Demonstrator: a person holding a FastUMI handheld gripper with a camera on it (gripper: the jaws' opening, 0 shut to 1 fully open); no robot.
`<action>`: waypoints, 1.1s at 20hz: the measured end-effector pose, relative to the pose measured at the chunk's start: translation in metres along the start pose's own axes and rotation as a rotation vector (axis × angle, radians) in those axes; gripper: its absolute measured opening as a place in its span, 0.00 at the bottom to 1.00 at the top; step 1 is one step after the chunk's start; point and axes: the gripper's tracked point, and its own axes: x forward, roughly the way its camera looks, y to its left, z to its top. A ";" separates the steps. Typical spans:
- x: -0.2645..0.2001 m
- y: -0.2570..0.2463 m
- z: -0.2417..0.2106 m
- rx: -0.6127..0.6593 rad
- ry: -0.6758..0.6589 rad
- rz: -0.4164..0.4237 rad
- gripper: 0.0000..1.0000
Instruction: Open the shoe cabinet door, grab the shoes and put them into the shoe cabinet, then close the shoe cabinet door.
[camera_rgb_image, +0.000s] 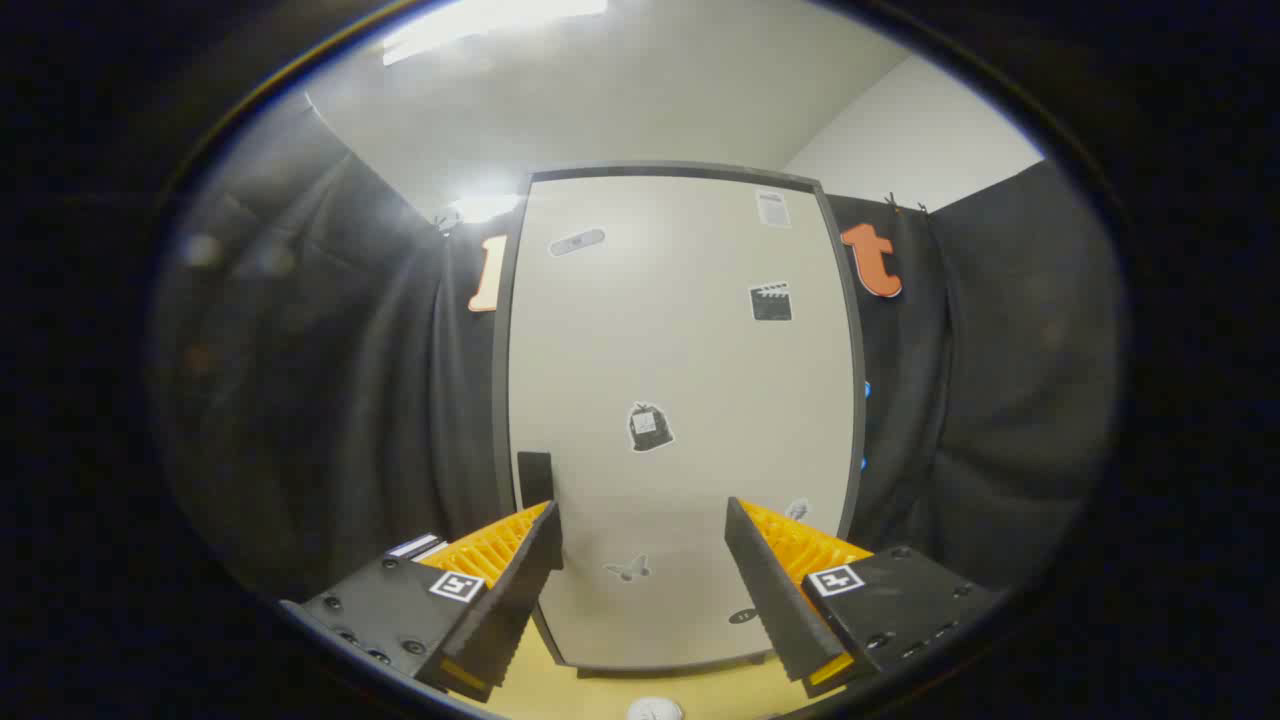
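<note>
We see our claw (642, 570) spread wide and holding nothing, facing the shut shoe cabinet door (680, 400) just ahead; its dark handle (535, 478) sits by one finger, the cabinet standing on the worktop (600, 690).

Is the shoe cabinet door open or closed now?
Closed: the shoe cabinet door lies flat within its dark frame, interior hidden. The gripper is open before it.

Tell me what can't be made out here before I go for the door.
- Inside of the shoe cabinet: hidden behind its closed door.
- Dark handle: lower end covered by a fingertip of the open claw.
- White object on the floor: cut off below, unidentifiable.
- Door stickers: too small to read.
</note>
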 end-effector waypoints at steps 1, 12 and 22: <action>0.001 0.000 -0.001 0.000 0.001 0.000 1.00; 0.017 0.014 -0.007 -0.008 0.012 0.013 1.00; 0.023 0.024 -0.008 -0.006 0.017 0.013 1.00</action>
